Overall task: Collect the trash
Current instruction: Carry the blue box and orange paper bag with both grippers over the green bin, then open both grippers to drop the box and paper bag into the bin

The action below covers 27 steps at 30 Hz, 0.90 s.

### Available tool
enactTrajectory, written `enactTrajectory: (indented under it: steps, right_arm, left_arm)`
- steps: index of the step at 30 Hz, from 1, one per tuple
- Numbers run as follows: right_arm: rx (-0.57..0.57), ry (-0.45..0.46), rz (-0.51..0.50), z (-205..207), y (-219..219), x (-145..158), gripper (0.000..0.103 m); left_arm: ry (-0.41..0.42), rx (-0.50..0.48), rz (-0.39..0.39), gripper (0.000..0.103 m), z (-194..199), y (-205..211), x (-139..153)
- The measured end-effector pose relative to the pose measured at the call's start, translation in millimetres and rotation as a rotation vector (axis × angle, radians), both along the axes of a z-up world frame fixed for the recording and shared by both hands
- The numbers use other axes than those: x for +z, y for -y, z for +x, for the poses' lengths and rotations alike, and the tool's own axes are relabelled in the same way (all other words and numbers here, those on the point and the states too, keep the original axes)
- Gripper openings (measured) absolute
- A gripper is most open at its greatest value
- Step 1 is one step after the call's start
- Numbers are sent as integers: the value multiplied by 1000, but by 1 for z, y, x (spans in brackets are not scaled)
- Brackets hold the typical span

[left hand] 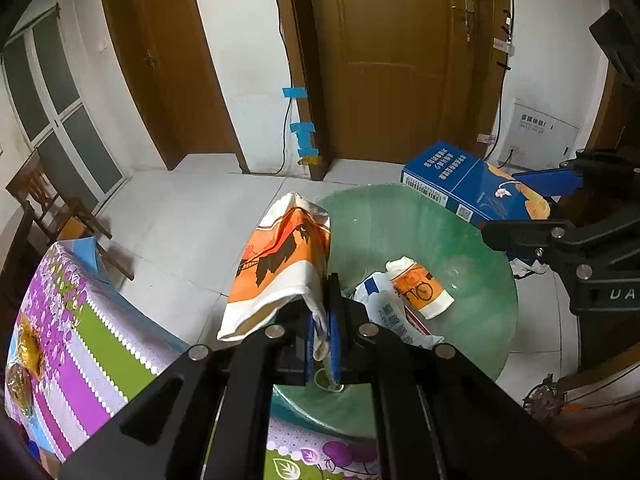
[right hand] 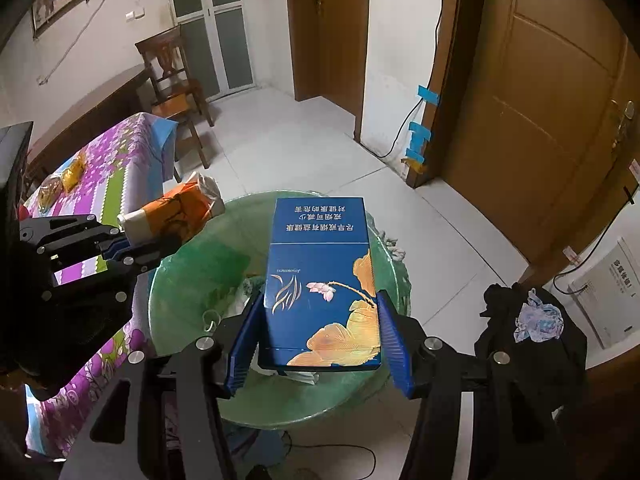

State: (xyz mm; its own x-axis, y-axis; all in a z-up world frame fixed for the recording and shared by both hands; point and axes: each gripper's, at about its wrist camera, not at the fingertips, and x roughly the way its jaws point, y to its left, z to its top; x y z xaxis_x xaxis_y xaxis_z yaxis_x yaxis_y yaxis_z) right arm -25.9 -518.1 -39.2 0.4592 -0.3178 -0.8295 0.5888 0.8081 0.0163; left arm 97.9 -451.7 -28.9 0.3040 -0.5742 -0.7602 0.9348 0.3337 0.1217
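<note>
While both pieces of trash hang over the green bin [right hand: 192, 280], they promise to handle very differently. The orange and white wrapper [left hand: 280, 264] in the left gripper [left hand: 322, 328] looks like thin, crumpled packaging: light, soft and likely to fold or slide, so it is best pinched where the material bunches together, and that is where the jaws have it, closed narrow on its lower gathered edge while the rest rises up and to the left of the fingers. It sits above the bin's near-left rim, beside the desk [left hand: 80, 344] with its purple flowered cloth, so part of it may overhang the rim rather than the opening; that cannot be told for certain. The blue carton [right hand: 320, 280] in the right gripper [right hand: 318, 336] appears to be stiff printed cardboard, probably empty and light, with smooth faces that could slip, so a squeeze across its two long sides suits it. The jaws stand fairly wide and press on those sides near the carton's near end, leaving most of its length jutting forward over the middle of the bin. Inside the bin lie a crushed orange paper cup [left hand: 420, 288] and a white plastic bag [left hand: 384, 312], well below both held items. Being so light, the wrapper may cling to the pads on release, whereas the carton should drop cleanly.
</note>
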Motion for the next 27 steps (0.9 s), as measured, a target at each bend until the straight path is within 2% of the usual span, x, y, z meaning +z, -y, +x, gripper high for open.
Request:
enactTrajectory:
  steps: [12, 14, 15, 16, 18, 27]
  right_arm:
    - [23, -13, -8, 7, 3, -3, 57]
    - [41, -43, -26, 13, 2, -8, 69]
    - [40, -49, -39, 15, 1, -11, 76]
    - [39, -55, -46, 16, 1, -13, 76]
    - [39, -59, -41, 17, 2, -16, 76]
    - [16, -40, -29, 11, 10, -16, 76]
  left_arm:
    - [9, 4, -1, 6, -2, 5, -1]
    - [16, 3, 3, 8, -3, 5, -3]
    - [23, 4, 17, 14, -3, 6, -6]
    - [28, 5, 26, 29, -3, 6, -8]
    - [44, 17, 32, 50, -4, 5, -10]
    - [58, 8, 26, 50, -6, 5, -7]
